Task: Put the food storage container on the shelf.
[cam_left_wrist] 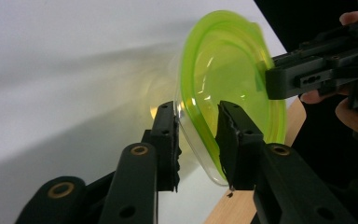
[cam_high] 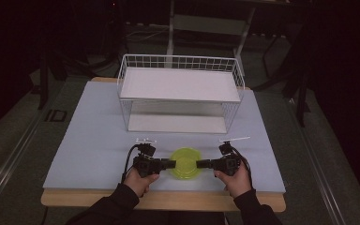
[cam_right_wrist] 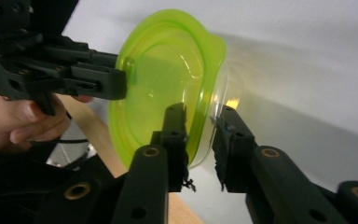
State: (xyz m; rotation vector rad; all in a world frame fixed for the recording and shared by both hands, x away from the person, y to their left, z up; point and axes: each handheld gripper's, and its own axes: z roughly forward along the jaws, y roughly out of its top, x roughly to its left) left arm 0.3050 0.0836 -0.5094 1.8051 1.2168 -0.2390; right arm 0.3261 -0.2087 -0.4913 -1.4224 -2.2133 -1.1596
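A translucent yellow-green bowl [cam_high: 185, 163] rests near the front edge of the pale table [cam_high: 93, 140], between the two hands. My left gripper [cam_high: 172, 164] reaches in from the left and straddles the bowl's rim. In the left gripper view its two fingers [cam_left_wrist: 168, 135] clamp the bowl [cam_left_wrist: 223, 70] wall, one outside and one inside. My right gripper [cam_high: 199, 164] comes in from the right; in the right gripper view its fingers [cam_right_wrist: 177, 130] pinch the opposite rim of the bowl [cam_right_wrist: 163, 70] the same way. Each view also shows the other gripper's tip on the far rim.
A white wire shelf rack [cam_high: 180, 89] with two tiers stands at the back middle of the table. The table's wooden front edge [cam_high: 168, 199] runs just below the hands. Dark floor and furniture legs surround the table.
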